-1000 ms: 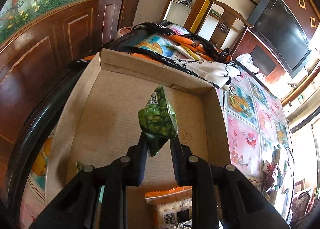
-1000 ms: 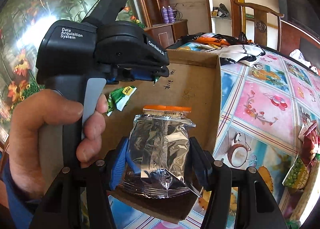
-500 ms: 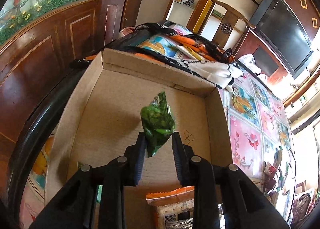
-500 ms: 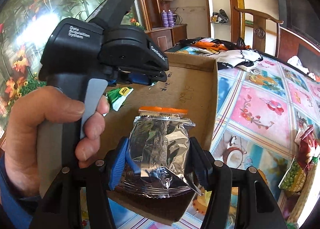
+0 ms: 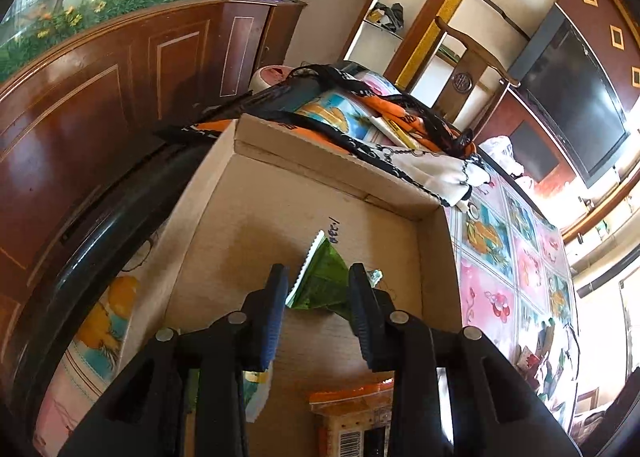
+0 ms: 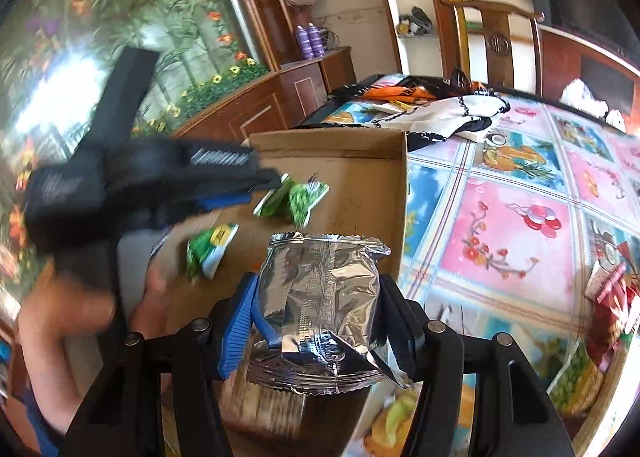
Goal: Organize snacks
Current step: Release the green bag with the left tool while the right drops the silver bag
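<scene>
Now loose: green packet [image 5: 320, 281] between parted left tongs [image 5: 318, 297].

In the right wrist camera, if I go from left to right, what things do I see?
Left hand-held gripper → green snack packet lying in the cardboard box → silver foil snack bag clamped in the right hand-held gripper → pink flower square of the tablecloth → pile of snack packets at the table's right edge.

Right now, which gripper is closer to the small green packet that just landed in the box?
Left. The left gripper has its open jaws around the green packet in the cardboard box. The right gripper sits back by the near edge, gripping a silver packet.
</scene>
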A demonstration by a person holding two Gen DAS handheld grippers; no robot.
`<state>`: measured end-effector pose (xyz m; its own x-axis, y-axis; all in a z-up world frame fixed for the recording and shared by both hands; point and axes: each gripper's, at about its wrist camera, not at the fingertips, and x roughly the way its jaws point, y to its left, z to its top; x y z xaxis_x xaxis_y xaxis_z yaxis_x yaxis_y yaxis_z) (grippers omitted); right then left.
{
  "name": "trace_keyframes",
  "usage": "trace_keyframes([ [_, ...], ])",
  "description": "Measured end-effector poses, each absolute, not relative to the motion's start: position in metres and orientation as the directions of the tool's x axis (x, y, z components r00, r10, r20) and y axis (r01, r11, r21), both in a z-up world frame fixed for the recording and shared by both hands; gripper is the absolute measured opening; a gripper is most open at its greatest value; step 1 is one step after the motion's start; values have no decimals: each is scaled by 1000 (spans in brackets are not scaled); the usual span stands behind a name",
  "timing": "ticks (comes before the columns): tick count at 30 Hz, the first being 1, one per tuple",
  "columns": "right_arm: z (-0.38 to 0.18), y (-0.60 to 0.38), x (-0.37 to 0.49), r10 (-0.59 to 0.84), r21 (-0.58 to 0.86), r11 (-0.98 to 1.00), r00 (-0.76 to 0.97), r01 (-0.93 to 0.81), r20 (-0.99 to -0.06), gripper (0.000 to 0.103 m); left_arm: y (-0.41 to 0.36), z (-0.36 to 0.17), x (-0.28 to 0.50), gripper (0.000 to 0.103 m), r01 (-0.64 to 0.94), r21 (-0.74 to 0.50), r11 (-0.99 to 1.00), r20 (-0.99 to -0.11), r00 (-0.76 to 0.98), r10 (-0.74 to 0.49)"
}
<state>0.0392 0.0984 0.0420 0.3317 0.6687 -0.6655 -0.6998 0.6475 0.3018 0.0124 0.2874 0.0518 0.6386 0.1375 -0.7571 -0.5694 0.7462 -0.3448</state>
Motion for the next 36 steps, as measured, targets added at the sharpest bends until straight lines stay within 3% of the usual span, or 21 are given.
trace_keyframes([
  [15,33,149,85,596,267,669,287,-693,-750,66,287,50,11,31,-574,-348,741,-760,636,136],
  [19,38,138,83,615,285,665,290,-691,-733,71,285,52,10,41,-568,-350,745,-752,645,139],
  [36,42,11,52,700,392,639,288,-662,-654,74,262,58,17,46,-530,-284,799,-743,649,166],
])
